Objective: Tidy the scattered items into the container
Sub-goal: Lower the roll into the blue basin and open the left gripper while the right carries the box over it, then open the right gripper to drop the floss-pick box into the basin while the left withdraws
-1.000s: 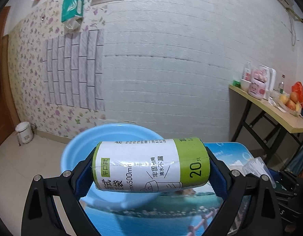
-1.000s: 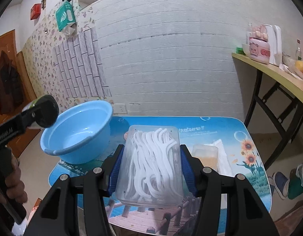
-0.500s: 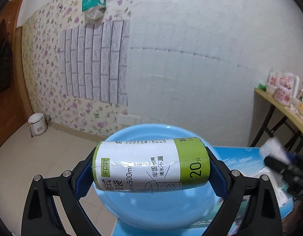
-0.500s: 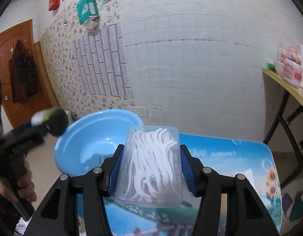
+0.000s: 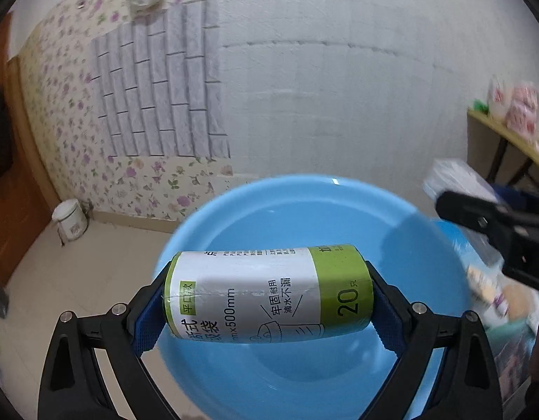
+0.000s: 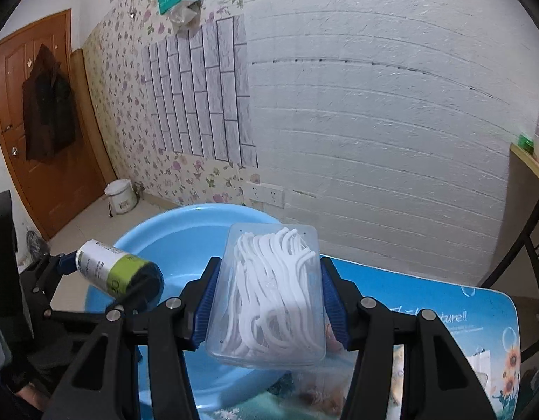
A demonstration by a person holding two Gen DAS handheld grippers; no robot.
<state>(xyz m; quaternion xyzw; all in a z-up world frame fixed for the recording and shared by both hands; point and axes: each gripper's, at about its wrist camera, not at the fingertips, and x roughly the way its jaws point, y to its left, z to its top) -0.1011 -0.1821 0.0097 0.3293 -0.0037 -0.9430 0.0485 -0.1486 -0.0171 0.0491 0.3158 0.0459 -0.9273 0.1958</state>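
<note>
My left gripper is shut on a white and green roll of bags, held crosswise above the light blue basin. That roll also shows at the left of the right wrist view, over the basin. My right gripper is shut on a clear box of white floss picks, hanging over the basin's near right rim. In the left wrist view the right gripper's black finger comes in from the right with the box blurred behind it.
The basin stands at the left end of a blue picture-printed table. Blurred packets lie on the table beside the basin. A white bin sits on the floor by the flowered wall. A wooden side table stands at the right.
Both grippers have swung left toward the basin, each keeping its item. The roll has sunk closer over the basin. The floss box now hangs at the basin's rim.
</note>
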